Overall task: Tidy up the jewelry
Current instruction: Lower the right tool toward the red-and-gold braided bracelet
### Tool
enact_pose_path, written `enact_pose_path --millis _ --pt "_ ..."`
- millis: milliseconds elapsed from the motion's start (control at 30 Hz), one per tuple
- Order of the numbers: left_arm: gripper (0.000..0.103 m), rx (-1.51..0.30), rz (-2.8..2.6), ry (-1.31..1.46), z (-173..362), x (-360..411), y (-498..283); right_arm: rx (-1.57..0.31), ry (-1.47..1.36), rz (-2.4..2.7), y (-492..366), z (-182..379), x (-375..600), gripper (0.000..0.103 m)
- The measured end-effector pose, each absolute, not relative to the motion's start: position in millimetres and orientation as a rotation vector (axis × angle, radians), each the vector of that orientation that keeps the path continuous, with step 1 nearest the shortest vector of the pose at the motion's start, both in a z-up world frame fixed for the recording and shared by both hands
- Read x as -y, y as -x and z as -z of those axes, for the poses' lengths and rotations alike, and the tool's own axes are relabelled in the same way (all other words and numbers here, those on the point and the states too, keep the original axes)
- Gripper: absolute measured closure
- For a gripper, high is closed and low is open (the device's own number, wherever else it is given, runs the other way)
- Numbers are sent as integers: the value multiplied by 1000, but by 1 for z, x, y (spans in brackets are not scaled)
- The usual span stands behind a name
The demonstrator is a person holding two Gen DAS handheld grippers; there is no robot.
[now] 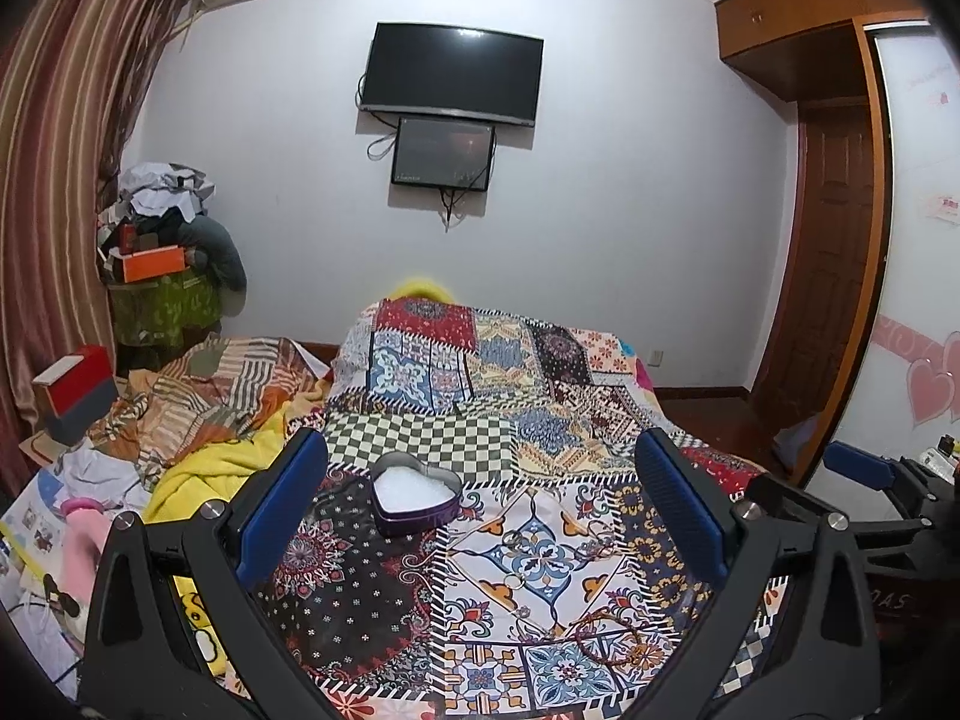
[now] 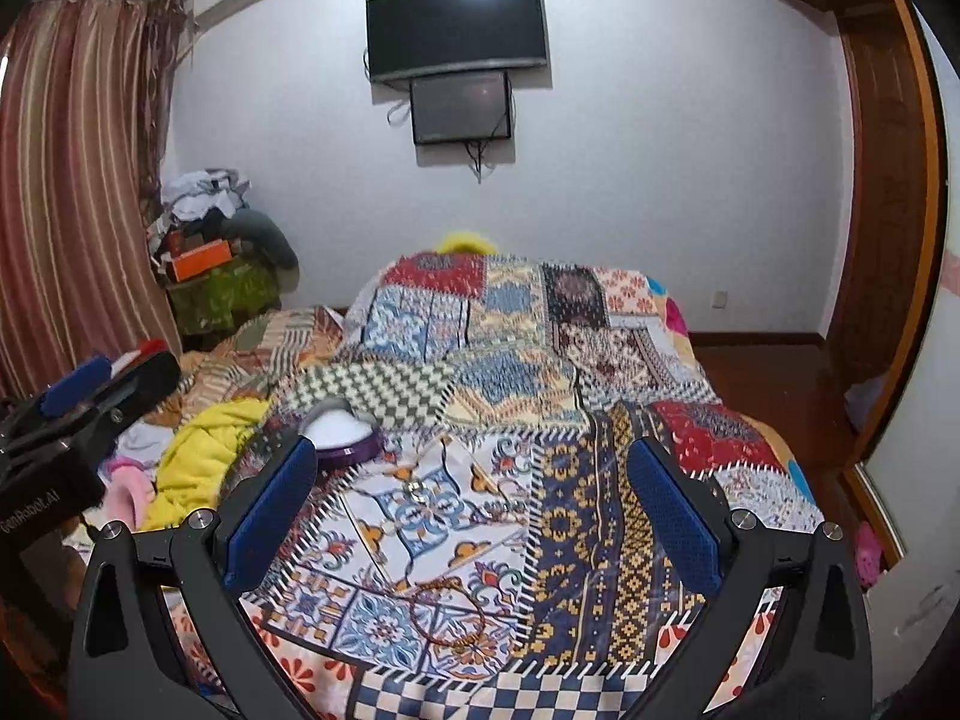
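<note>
Nearest your lens, the red braided bracelet (image 1: 609,636) lies flat on the patchwork quilt (image 1: 480,372) of the bed, its loop a slightly stretched oval with the long axis running left to right across your left view. In the right view the same bracelet (image 2: 449,615) sits low between the blue pads, its gold clasp section toward you.

Take the heart-shaped tin (image 1: 414,495) as your landmark. It rests open on the quilt, purple-walled, filled with something white, its point aimed toward you and its lobes toward the far wall. The small rings (image 1: 516,581) and thin chain pieces lie on the quilt on the near right side of the tin, apart from it; the bracelet lies nearer you than those, also right of the tin.

Your left tongs (image 1: 480,516) are spread wide and grip nothing, level over the quilt and aimed at the wall, the tin just inside the left pad. Your right tongs (image 2: 474,516) are likewise spread and empty, to the right of the tin (image 2: 345,435), tilted slightly down over the jewelry.
</note>
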State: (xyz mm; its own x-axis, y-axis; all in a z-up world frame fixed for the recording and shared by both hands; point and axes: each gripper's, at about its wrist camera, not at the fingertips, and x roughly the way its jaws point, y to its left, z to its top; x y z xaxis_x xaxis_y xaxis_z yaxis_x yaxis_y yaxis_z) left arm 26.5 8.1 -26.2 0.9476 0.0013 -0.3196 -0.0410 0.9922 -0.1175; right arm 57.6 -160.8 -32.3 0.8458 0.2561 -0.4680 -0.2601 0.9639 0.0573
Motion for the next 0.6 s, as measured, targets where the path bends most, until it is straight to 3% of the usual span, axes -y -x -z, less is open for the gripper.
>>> enact_pose_path --millis 133,367,600 --pt "0 -374 -40 124 38 -11 -41 -556 19 -268 -70 48 163 1" --pt "1 -468 -121 114 65 -23 -65 -698 23 -264 -91 84 173 10" --pt "14 -639 -110 114 109 -36 -93 -833 13 -305 -102 120 176 18"
